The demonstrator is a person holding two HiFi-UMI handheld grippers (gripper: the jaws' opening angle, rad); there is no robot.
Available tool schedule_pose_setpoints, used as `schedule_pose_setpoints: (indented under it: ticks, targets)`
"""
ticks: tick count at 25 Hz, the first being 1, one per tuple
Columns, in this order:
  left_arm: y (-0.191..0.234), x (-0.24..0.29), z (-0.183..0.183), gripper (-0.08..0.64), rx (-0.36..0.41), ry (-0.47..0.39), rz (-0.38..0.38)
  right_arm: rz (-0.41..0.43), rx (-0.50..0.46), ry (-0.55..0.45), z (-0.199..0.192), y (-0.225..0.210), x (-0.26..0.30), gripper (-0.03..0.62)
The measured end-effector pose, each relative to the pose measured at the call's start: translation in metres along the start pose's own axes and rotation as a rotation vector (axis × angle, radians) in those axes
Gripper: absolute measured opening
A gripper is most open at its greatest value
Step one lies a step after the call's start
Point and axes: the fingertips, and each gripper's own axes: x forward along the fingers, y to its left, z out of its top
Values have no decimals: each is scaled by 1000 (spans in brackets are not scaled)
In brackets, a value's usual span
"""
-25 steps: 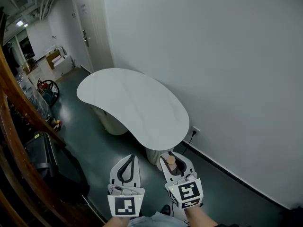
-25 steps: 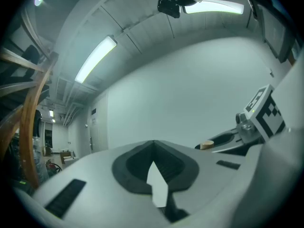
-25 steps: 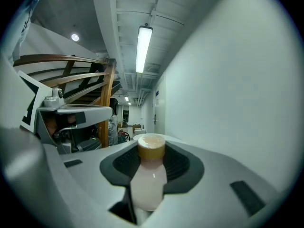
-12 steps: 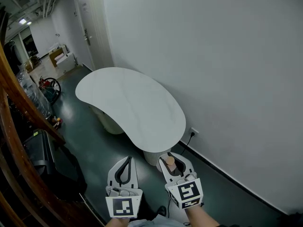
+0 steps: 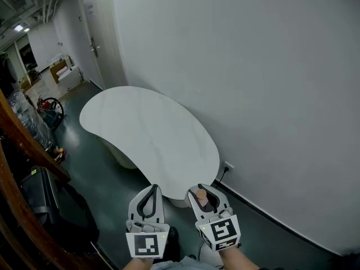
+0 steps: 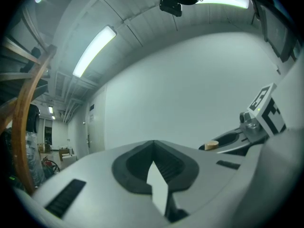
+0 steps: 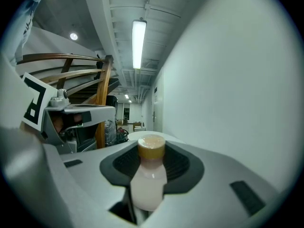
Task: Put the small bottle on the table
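Observation:
The small bottle (image 7: pixel 147 182), pale pink with a tan cap (image 5: pixel 200 194), stands upright between the pads of my right gripper (image 5: pixel 203 196), which is shut on it. From the left gripper view its cap (image 6: pixel 212 145) peeks out of the right gripper (image 6: pixel 240 137). My left gripper (image 5: pixel 151 198) is held beside the right one, shut with nothing in it, its tips meeting (image 6: pixel 153 145). The white kidney-shaped table (image 5: pixel 147 133) lies just ahead of both grippers, its near end close to their tips. Its top is bare.
A white wall (image 5: pixel 253 94) runs along the table's right side, with a socket (image 5: pixel 227 166) low down. A wooden handrail (image 5: pixel 25 145) and a black case (image 5: pixel 48 198) are at the left. A door (image 5: pixel 94 35) and a bicycle wheel (image 5: pixel 49 107) lie farther back.
The view has drawn closer to the table, so its near end now sits just ahead of the gripper tips. Both grippers keep the same pose, the bottle still held.

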Motion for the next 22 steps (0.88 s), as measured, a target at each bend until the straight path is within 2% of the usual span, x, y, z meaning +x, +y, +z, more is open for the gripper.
schedule_pose_setpoints:
  ticks: [8,16,22]
  targets:
    - [27,63,4,0,-6,-53,-38,-39,-11,-10,12,-28,58,121]
    - [49,105,4,0,-11,-94,-72,-79,-23,-29,24,-48,101,121]
    - [52,122,-7,0,-46,-80,-94,-108,-22,-20,24,-60,114,121]
